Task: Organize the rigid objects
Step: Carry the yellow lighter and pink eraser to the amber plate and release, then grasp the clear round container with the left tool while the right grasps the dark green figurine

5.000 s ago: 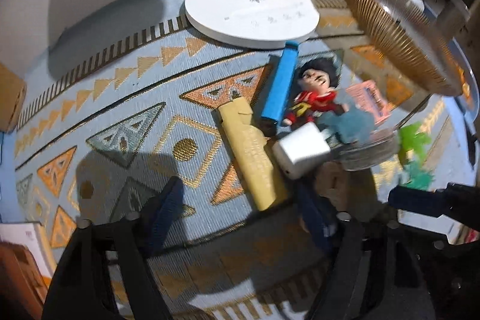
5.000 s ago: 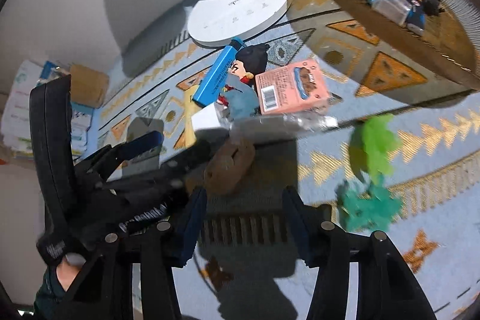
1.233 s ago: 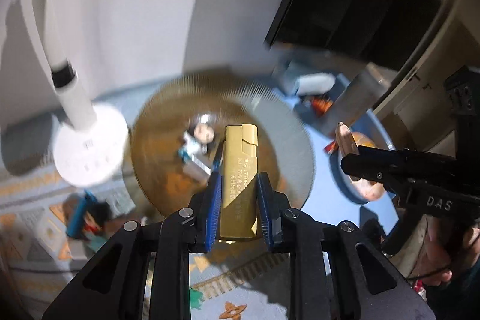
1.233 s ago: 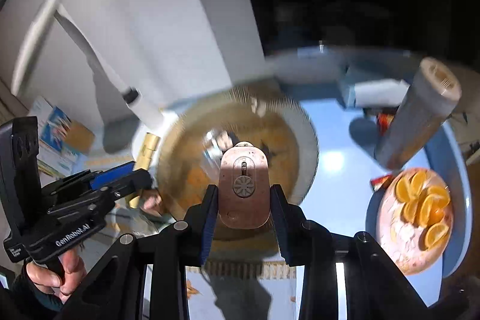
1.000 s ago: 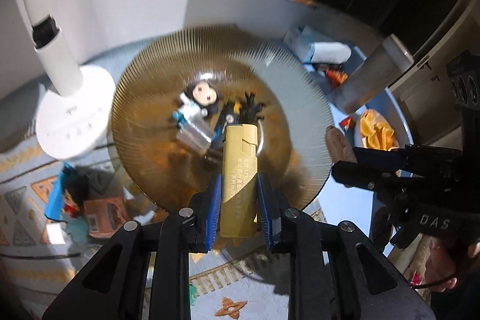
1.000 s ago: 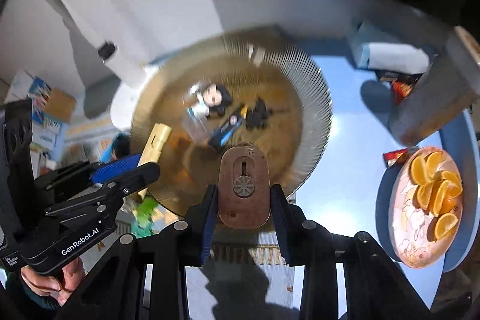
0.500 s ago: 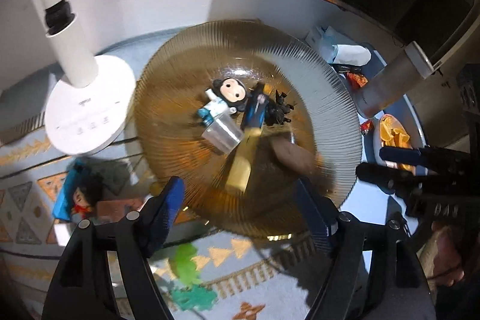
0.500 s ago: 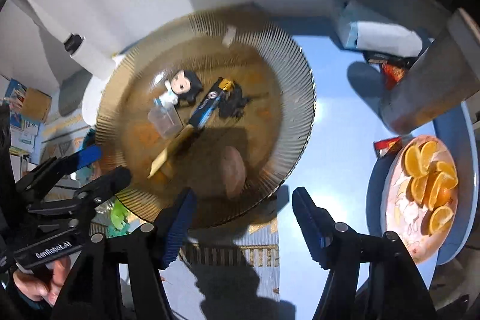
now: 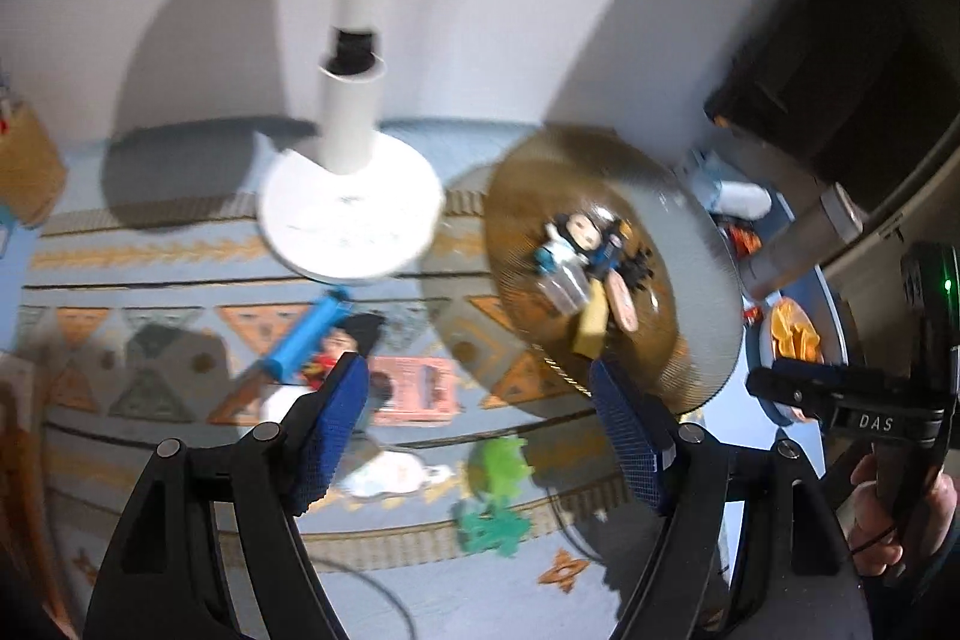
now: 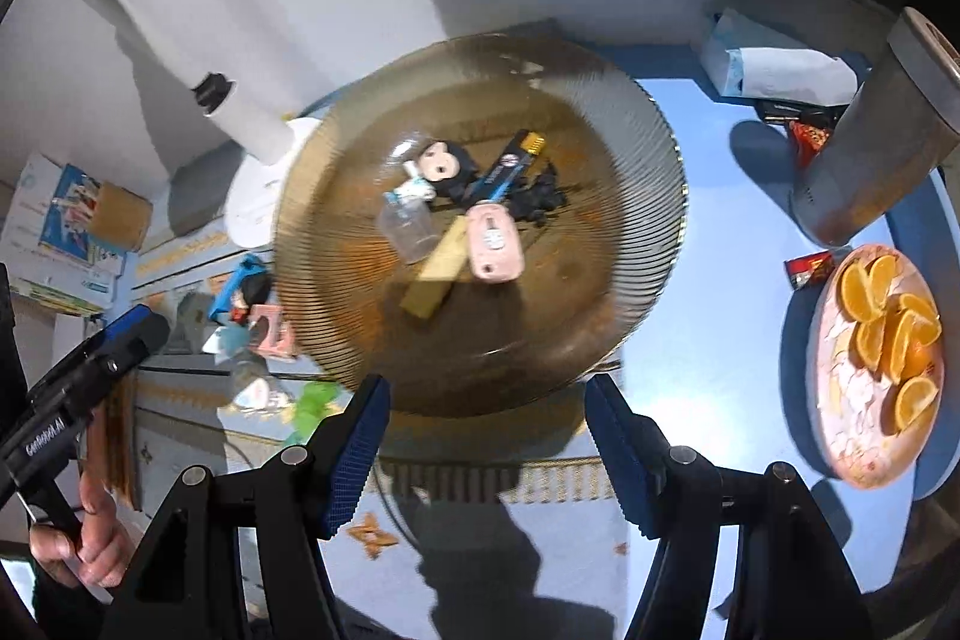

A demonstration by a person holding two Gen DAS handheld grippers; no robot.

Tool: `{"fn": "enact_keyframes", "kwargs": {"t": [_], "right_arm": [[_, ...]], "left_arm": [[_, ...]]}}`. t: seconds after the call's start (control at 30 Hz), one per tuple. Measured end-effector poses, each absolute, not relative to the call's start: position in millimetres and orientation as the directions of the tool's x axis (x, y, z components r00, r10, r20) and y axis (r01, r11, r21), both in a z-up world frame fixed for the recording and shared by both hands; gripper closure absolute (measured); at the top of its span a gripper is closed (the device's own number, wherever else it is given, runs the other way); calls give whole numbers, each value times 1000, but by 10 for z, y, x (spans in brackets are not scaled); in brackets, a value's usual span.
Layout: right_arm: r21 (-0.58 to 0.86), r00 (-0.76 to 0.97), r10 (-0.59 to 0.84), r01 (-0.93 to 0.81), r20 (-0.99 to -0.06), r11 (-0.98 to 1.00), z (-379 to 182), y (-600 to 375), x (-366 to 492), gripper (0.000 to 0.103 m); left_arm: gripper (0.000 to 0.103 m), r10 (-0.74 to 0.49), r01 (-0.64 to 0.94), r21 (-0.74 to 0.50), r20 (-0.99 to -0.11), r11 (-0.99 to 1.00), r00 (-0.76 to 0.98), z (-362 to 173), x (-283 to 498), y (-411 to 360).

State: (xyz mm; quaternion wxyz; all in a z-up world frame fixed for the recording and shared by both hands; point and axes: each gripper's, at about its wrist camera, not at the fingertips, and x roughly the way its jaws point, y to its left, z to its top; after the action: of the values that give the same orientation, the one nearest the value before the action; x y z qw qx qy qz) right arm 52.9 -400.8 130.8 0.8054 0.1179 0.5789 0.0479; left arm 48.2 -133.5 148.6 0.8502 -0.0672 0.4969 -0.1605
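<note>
The amber ribbed glass plate (image 10: 630, 280) holds the yellow box (image 10: 438, 274), the pink oval case (image 10: 493, 242), a small doll, a clear cup and a dark pen. The plate also shows in the left wrist view (image 9: 696, 316), with the yellow box (image 9: 591, 322) on it. My right gripper (image 10: 486, 436) is open and empty above the plate's near rim. My left gripper (image 9: 480, 424) is open and empty above the patterned cloth, left of the plate. On the cloth lie a blue box (image 9: 306, 334), a red-clothed doll (image 9: 342, 340) and a pink packet (image 9: 414, 391).
A white lamp base (image 9: 351, 220) stands behind the cloth items. Green toy pieces (image 9: 495, 490) lie near the cloth's front. A plate of orange slices (image 10: 876, 358), a grey cylinder (image 10: 870, 160) and a tissue pack (image 10: 774, 64) sit at the right.
Both grippers let go: the yellow box and the pink case now lie on the plate. My left gripper has swung left, back over the cloth; my right gripper has drawn back slightly.
</note>
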Motion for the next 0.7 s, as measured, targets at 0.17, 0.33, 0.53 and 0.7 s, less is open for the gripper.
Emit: {"fn": "enact_keyframes", "kwargs": {"t": [0.17, 0.33, 0.53, 0.7], "right_arm": [[271, 331, 238, 59, -913, 961, 1364, -3809, 398, 37], [286, 325, 255, 50, -911, 957, 1375, -3571, 272, 37], [297, 316, 269, 43, -910, 954, 1350, -3285, 147, 37], [318, 290, 291, 52, -912, 947, 1244, -3042, 54, 37]], "left_arm": [[28, -306, 173, -253, -808, 952, 504, 1636, 367, -988], [28, -281, 137, -247, -800, 959, 529, 1682, 254, -638], [28, -286, 129, -256, -807, 958, 517, 1624, 163, -325], [28, -319, 201, -254, -839, 946, 440, 1417, 95, -309]]}}
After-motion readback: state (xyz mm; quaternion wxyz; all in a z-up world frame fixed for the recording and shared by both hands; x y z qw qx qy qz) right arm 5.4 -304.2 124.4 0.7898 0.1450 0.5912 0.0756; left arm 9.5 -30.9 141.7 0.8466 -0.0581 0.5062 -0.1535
